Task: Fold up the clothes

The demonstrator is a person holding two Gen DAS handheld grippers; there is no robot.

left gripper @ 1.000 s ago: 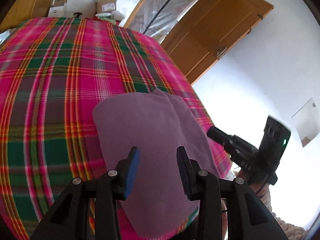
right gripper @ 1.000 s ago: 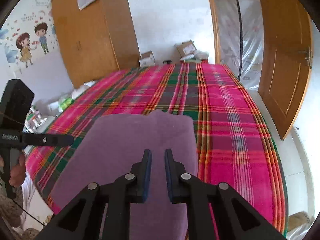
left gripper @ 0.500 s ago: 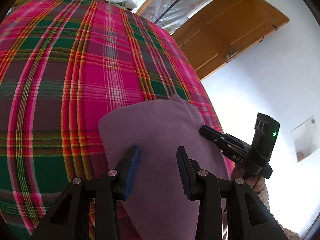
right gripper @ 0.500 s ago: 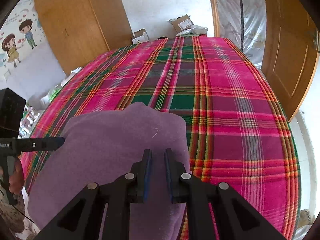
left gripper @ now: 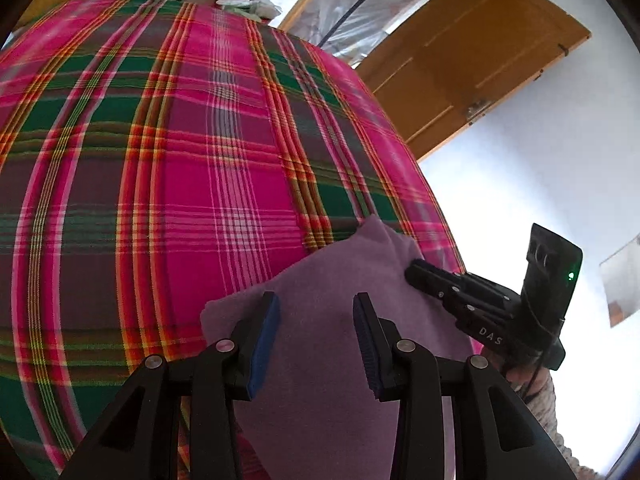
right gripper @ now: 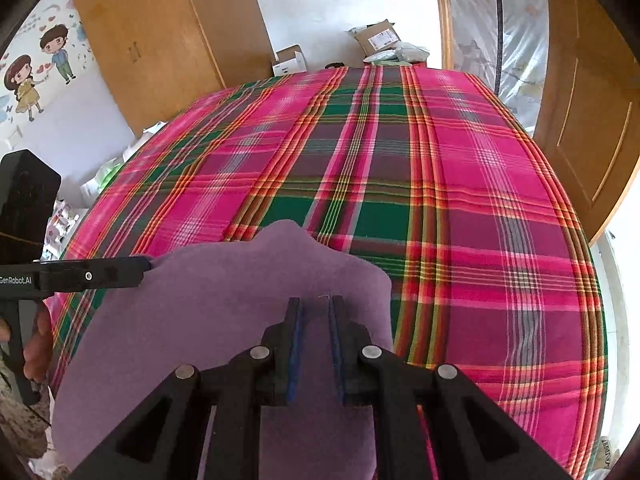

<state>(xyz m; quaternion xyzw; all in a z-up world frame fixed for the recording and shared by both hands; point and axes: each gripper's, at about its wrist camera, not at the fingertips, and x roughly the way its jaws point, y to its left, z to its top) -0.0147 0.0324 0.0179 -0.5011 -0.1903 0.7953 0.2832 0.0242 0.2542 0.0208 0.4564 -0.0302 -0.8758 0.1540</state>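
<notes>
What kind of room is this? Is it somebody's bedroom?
Probably a bedroom, maybe a child's. A big plaid blanket covers what looks like a bed, a wooden wardrobe stands by the wall, and cartoon children stickers decorate it.

Near edge of purple cloth [left gripper: 328, 360] hidden under left gripper [left gripper: 316, 312]. Labels on cardboard boxes [right gripper: 376, 40] too small to read. Hand [right gripper: 38, 344] mostly cut off at frame edge. Bed corners beyond plaid blanket [right gripper: 460, 200] out of view.
</notes>
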